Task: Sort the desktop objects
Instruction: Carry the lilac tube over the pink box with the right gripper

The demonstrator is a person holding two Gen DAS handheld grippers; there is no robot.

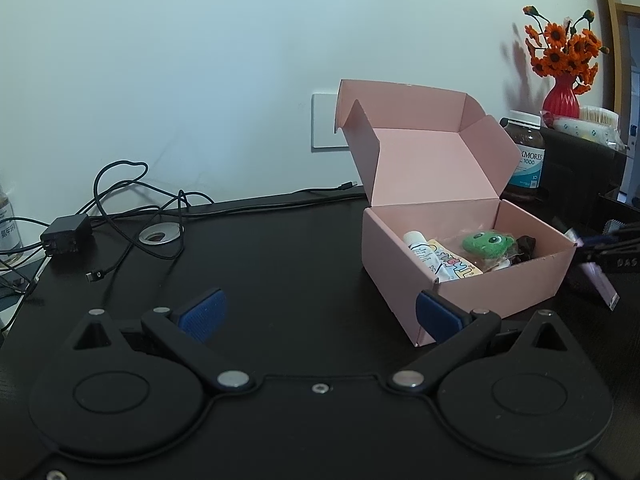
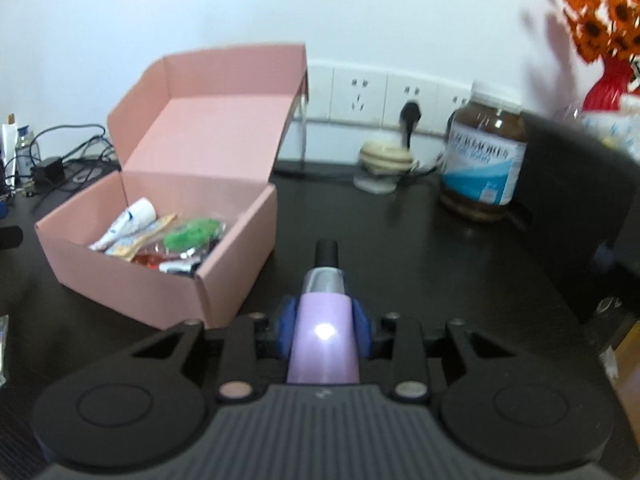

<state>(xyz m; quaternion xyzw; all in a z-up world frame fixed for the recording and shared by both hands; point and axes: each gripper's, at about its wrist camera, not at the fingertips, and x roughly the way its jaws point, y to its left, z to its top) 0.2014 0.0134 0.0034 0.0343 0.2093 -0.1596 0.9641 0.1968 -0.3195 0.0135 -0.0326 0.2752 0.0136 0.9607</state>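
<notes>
An open pink cardboard box (image 1: 472,280) stands on the black desk (image 1: 280,264), lid up. It holds a green plush toy (image 1: 486,243), a white tube (image 1: 418,246) and wrapped packets. My left gripper (image 1: 320,314) is open and empty, low over the desk, left of the box's near corner. My right gripper (image 2: 325,326) is shut on a lilac tube with a black cap (image 2: 325,320), held above the desk right of the box (image 2: 160,264). The right gripper and the tube also show at the right edge of the left wrist view (image 1: 600,276).
A black charger (image 1: 66,235) with tangled cables lies at the back left by a cable hole (image 1: 160,235). A brown supplement jar (image 2: 484,160), a red vase with orange flowers (image 1: 561,100), a black box (image 2: 576,216) and wall sockets (image 2: 384,100) stand at the back right.
</notes>
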